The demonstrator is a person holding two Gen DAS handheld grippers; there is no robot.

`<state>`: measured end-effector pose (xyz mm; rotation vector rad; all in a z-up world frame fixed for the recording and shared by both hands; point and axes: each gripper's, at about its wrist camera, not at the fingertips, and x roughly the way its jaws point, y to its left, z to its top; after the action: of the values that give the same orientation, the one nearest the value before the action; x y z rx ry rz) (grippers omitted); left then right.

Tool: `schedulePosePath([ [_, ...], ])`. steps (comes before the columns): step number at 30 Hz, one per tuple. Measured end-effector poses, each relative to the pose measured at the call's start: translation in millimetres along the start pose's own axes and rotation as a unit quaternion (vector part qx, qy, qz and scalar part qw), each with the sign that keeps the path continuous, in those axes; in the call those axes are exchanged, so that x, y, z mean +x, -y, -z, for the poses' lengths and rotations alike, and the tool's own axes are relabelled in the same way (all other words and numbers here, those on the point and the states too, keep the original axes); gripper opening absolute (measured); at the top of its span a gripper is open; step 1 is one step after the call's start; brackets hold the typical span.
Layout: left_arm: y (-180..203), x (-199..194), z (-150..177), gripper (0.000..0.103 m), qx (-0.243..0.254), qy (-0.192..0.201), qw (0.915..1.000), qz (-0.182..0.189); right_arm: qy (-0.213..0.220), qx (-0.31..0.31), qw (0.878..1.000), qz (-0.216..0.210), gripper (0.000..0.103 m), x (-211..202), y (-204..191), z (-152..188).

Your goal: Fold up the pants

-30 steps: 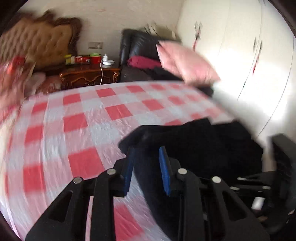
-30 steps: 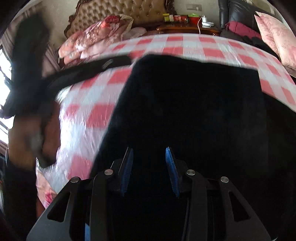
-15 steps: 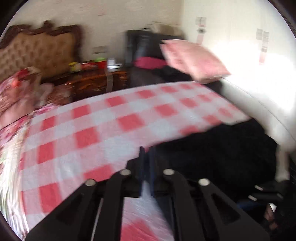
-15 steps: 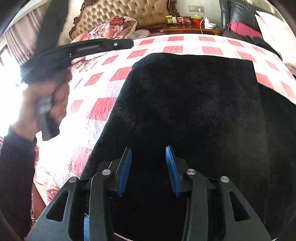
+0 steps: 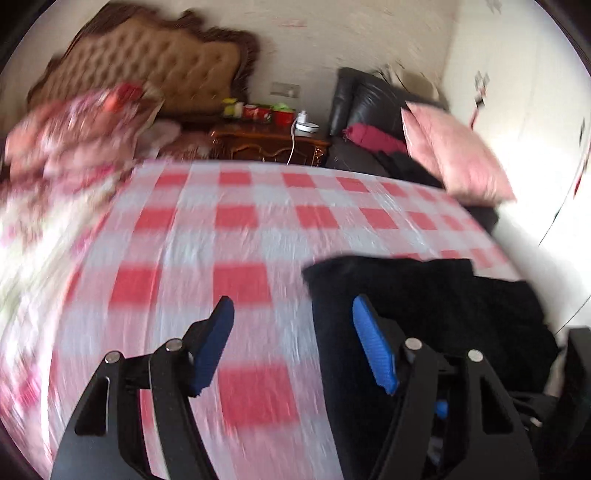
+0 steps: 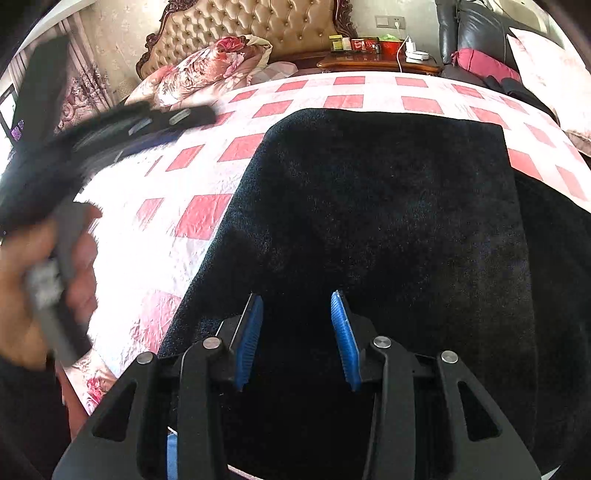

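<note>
Both tongs stand over the bed: the left tongs (image 5: 291, 332), blurred, are opening with nothing pinched, one blue pad above bare checks and the other above the edge of the folded black fleecy pants (image 6: 388, 221), while the right tongs (image 6: 297, 332) stand parted above that dark cloth, their blue ribbed pads (image 6: 249, 334) not pressing on it. The pants lie flat as a broad rectangle on the red-and-white checked bedspread (image 6: 207, 214). Beyond are floral pillows (image 6: 207, 70), a tufted tan headboard (image 6: 258, 26) and a pink cushion (image 5: 454, 155).
</note>
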<state>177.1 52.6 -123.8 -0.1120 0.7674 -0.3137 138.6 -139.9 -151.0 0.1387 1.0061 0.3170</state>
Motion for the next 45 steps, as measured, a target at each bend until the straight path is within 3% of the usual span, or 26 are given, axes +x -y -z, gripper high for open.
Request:
schedulePosePath([
  [2, -12, -18, 29, 0.067, -0.051, -0.01, 0.9982, 0.032, 0.002, -0.002, 1.0, 0.0, 0.043, 1, -2, 2],
  [5, -25, -36, 75, 0.066, -0.133, -0.03, 0.9842, 0.113, 0.006, -0.004, 1.0, -0.003, 0.046, 0, -3, 4],
  [8, -24, -49, 112, 0.065, -0.155, -0.036, 0.9769, 0.143, 0.005, -0.001, 1.0, -0.013, 0.05, -1, -2, 4],
  [11, -20, -52, 134, 0.064, -0.167, -0.044, 0.9715, 0.162, 0.02, 0.003, 1.0, 0.002, 0.05, -18, 4, 4],
  [14, -17, -56, 140, 0.06, -0.17, -0.046, 0.969, 0.174, 0.07, -0.014, 0.994, 0.088, 0.059, -47, 18, 10],
  [18, -11, -55, 145, 0.059, -0.185, -0.065, 0.9598, 0.201, 0.068, 0.006, 0.984, 0.163, 0.059, -66, 53, 30],
  [20, -9, -53, 145, 0.058, -0.205, -0.073, 0.9536, 0.208, 0.052, 0.023, 0.984, 0.167, 0.059, -66, 69, 42],
  [23, -14, -46, 150, 0.046, -0.269, -0.091, 0.9302, 0.232, 0.039, 0.047, 0.989, 0.136, 0.059, -61, 83, 59],
  [26, -11, -42, 150, 0.034, -0.279, -0.096, 0.9331, 0.205, 0.046, 0.04, 0.988, 0.142, 0.06, -61, 80, 64],
  [27, -10, -41, 152, 0.034, -0.292, -0.1, 0.9292, 0.204, 0.045, 0.042, 0.988, 0.141, 0.06, -60, 81, 64],
  [28, -10, -39, 152, 0.034, -0.302, -0.104, 0.9236, 0.212, 0.044, 0.041, 0.988, 0.142, 0.06, -60, 81, 63],
  [33, -21, -26, 166, 0.034, -0.386, -0.108, 0.8572, 0.323, 0.044, 0.042, 0.989, 0.136, 0.06, -61, 85, 66],
  [35, -28, -23, 172, 0.035, -0.412, -0.105, 0.8389, 0.34, 0.043, 0.042, 0.989, 0.134, 0.06, -60, 85, 66],
  [36, -26, -26, 173, 0.035, -0.408, -0.105, 0.8437, 0.333, 0.042, 0.043, 0.989, 0.132, 0.06, -60, 87, 66],
  [37, -23, -30, 169, 0.036, -0.388, -0.107, 0.862, 0.309, 0.042, 0.042, 0.99, 0.131, 0.06, -60, 86, 66],
  [38, -14, -36, 162, 0.038, -0.342, -0.111, 0.8953, 0.263, 0.042, 0.042, 0.99, 0.13, 0.061, -60, 87, 65],
  [39, -7, -40, 158, 0.042, -0.311, -0.116, 0.9139, 0.233, 0.041, 0.042, 0.99, 0.129, 0.061, -60, 88, 65],
  [40, 0, -41, 156, 0.042, -0.288, -0.128, 0.9258, 0.209, 0.041, 0.043, 0.99, 0.128, 0.061, -60, 89, 64],
  [43, 7, -38, 154, 0.044, -0.29, -0.149, 0.9226, 0.206, 0.042, 0.043, 0.99, 0.127, 0.061, -60, 90, 63],
  [45, 12, -37, 150, 0.055, -0.277, -0.16, 0.9244, 0.208, 0.043, 0.042, 0.99, 0.126, 0.061, -60, 91, 63],
])
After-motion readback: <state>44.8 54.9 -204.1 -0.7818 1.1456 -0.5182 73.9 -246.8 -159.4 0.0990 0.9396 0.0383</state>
